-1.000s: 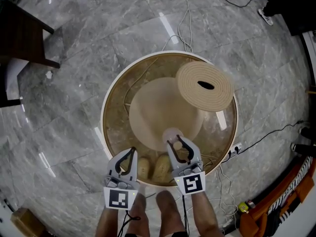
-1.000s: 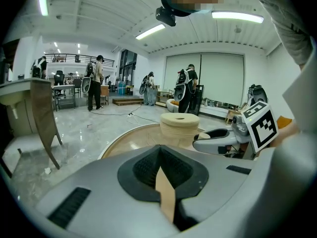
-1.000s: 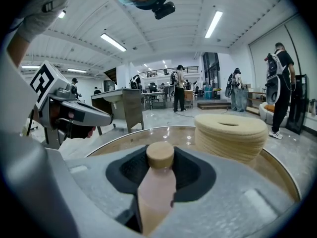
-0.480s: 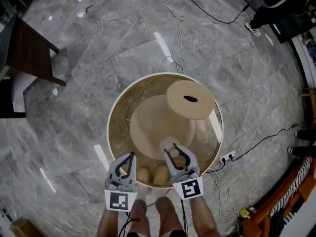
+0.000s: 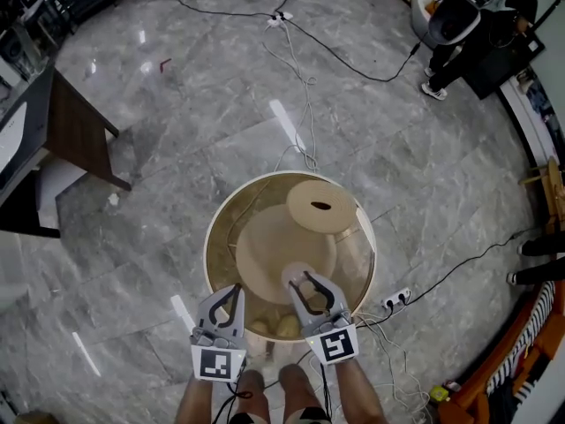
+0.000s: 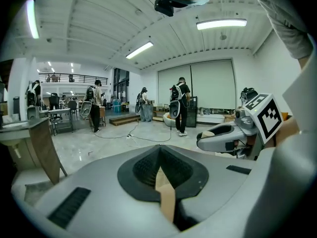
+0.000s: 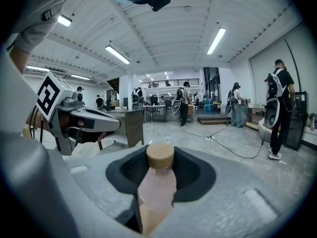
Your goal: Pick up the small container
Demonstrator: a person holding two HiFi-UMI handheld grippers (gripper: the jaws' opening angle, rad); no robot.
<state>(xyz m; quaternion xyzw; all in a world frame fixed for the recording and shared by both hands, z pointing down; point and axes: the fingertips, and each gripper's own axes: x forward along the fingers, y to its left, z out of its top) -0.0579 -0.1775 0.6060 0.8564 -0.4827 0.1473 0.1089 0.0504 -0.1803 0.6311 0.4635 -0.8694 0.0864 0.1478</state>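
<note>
The small container (image 5: 297,276) is a pale pink bottle with a tan cap (image 7: 160,155). My right gripper (image 5: 306,283) is shut on it and holds it above the near part of the round glass table (image 5: 210,237). In the right gripper view the bottle's body (image 7: 156,187) sits between the jaws, with the cap sticking out past them. To its left my left gripper (image 5: 231,291) is shut with nothing in it. In the left gripper view its jaws (image 6: 159,170) meet, leaving only a thin slit.
A round woven mat (image 5: 321,206) with a dark slot lies on the table's far right. A beige pedestal (image 5: 274,246) shows under the glass. Cables and a power strip (image 5: 395,299) lie on the marble floor. A dark wooden desk (image 5: 79,131) stands at left, and people stand far back.
The head view has pulled up and away, so the table looks smaller and more floor shows. Both grippers keep their places in the view, and the right one still holds the container.
</note>
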